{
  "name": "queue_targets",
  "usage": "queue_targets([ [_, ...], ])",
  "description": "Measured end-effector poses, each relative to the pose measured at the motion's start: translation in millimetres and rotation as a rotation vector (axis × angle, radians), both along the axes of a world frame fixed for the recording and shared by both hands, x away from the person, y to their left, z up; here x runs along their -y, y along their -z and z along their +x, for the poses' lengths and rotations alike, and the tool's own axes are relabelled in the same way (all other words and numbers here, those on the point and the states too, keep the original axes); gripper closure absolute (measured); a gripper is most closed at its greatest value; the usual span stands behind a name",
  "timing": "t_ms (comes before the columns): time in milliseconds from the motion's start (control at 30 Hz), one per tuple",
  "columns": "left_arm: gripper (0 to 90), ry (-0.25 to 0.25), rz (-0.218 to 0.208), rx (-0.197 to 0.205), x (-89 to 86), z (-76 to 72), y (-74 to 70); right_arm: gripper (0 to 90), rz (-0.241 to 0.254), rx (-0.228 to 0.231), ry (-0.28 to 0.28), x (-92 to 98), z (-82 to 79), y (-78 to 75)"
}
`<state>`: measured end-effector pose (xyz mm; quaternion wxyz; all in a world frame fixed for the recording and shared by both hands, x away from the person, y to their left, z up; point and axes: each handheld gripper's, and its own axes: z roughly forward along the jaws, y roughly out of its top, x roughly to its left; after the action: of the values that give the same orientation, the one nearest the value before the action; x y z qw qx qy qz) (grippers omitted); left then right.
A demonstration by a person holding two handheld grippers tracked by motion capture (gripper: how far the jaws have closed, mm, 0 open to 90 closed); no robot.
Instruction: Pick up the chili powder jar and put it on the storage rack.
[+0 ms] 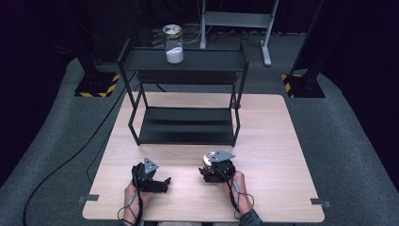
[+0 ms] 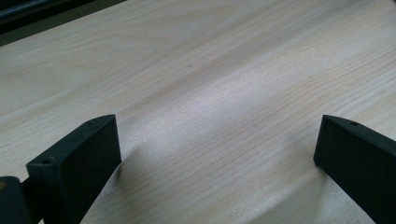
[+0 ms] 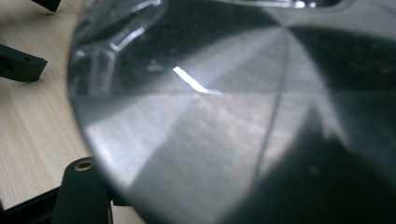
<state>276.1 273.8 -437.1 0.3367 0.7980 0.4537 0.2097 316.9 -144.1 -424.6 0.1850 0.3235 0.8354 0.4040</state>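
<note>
Left gripper (image 1: 162, 181): jaws wide over bare table (image 1: 282, 155), nothing between them. Right gripper (image 1: 212, 170): jaws clamped on the metal-lidded jar (image 3: 243, 121), which sits between its fingers; best lifted straight, kept upright

A black two-tier rack (image 1: 186, 94) stood across the far half of the table (image 1: 273, 155), blocking passage there. Bare wood lay open either side of it and between the two tools.
</note>
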Motion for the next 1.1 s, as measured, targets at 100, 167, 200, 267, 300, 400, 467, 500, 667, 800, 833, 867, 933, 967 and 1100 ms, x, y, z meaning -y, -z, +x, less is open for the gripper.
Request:
queue_targets([
  [100, 0.0, -0.001, -0.003, 0.000, 0.0, -0.1, 0.3, 30.3, -0.001, -0.004, -0.002, 0.2, 1.0, -1.0],
  [167, 0.0, 0.000, -0.003, -0.003, -0.6, 0.7, -0.1, 30.4, 0.003, -0.018, -0.001, 0.7, 2.9, -2.9],
  [200, 0.0, 0.000, -0.004, -0.004, -0.7, 0.8, -0.1, 30.4, -0.002, -0.022, 0.002, -0.1, 3.2, -4.2],
  [267, 0.0, -0.002, -0.004, -0.001, -0.3, 0.2, 0.3, 30.5, -0.011, -0.028, 0.004, -1.6, 3.8, -6.6],
  [300, 0.0, -0.001, -0.001, 0.001, 0.1, -0.2, 0.1, 30.5, -0.013, -0.033, 0.005, -2.0, 4.4, -7.7],
  [400, 0.0, 0.000, 0.001, 0.001, 0.1, -0.1, -0.1, 30.5, -0.025, -0.049, 0.003, -3.3, 6.8, -12.5],
  [467, 0.0, -0.002, -0.002, 0.001, 0.1, -0.2, 0.3, 30.5, -0.030, -0.064, 0.002, -3.8, 8.6, -16.3],
  [500, 0.0, -0.002, -0.002, 0.001, 0.1, -0.2, 0.3, 30.5, -0.034, -0.071, -0.001, -3.8, 9.8, -18.4],
  [667, 0.0, 0.001, 0.003, 0.003, 0.3, -0.4, 0.0, 30.4, -0.065, -0.103, -0.005, -4.7, 15.0, -30.9],
  [800, 0.0, 0.001, 0.002, 0.002, 0.3, -0.4, 0.0, 30.4, -0.081, -0.117, -0.003, -2.6, 17.7, -40.2],
  [833, 0.0, 0.001, 0.002, 0.002, 0.2, -0.3, 0.0, 30.5, -0.084, -0.120, 0.000, -1.6, 18.4, -43.4],
  [867, 0.0, 0.001, 0.002, 0.002, 0.2, -0.3, 0.0, 30.5, -0.085, -0.125, 0.001, -0.7, 19.1, -45.5],
  [933, 0.0, 0.000, 0.001, 0.000, 0.1, -0.1, -0.1, 30.5, -0.089, -0.128, 0.004, 1.9, 20.4, -50.9],
  [967, 0.0, -0.001, -0.004, -0.001, -0.2, 0.2, 0.2, 30.5, -0.095, -0.129, 0.007, 2.4, 20.6, -53.6],
  [1100, 0.0, -0.002, -0.005, -0.002, -0.4, 0.3, 0.3, 30.5, -0.110, -0.133, 0.010, 5.0, 22.6, -62.5],
])
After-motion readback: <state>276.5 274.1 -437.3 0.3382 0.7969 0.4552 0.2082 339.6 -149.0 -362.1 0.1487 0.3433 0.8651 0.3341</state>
